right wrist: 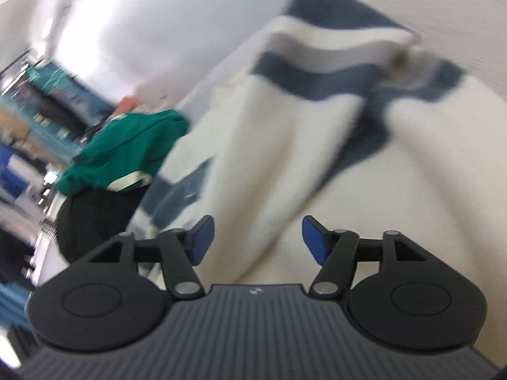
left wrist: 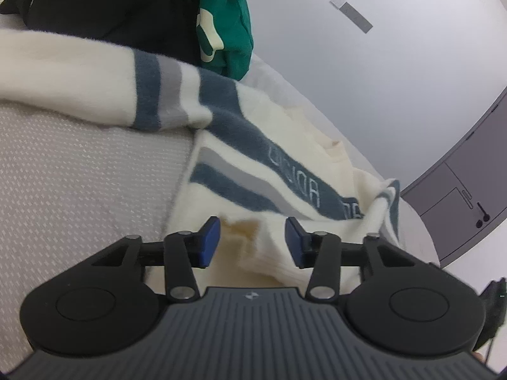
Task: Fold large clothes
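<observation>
The sweater (left wrist: 253,158), cream with blue and grey stripes, lies spread and partly rumpled on a pale textured bed (left wrist: 79,174); one sleeve stretches off to the left, and the ribbed hem is bunched just in front of the left tool (left wrist: 252,242). It looks thick, soft and fuzzy: light enough to lift, but limp, so it will likely sag and drag unless taken at two points. The ribbed hem or a shoulder seam seems the firmest place to pinch, since the knit there is doubled.

The left tool's jaws stand apart with the hem fold between them, the pads not pressing on it. The right tool (right wrist: 256,240) is also open, its jaws apart over a cream fold of the sweater (right wrist: 285,158), gripping nothing; that view is blurred. Beyond lie a green garment (left wrist: 231,22) and a black one (left wrist: 111,3).
</observation>
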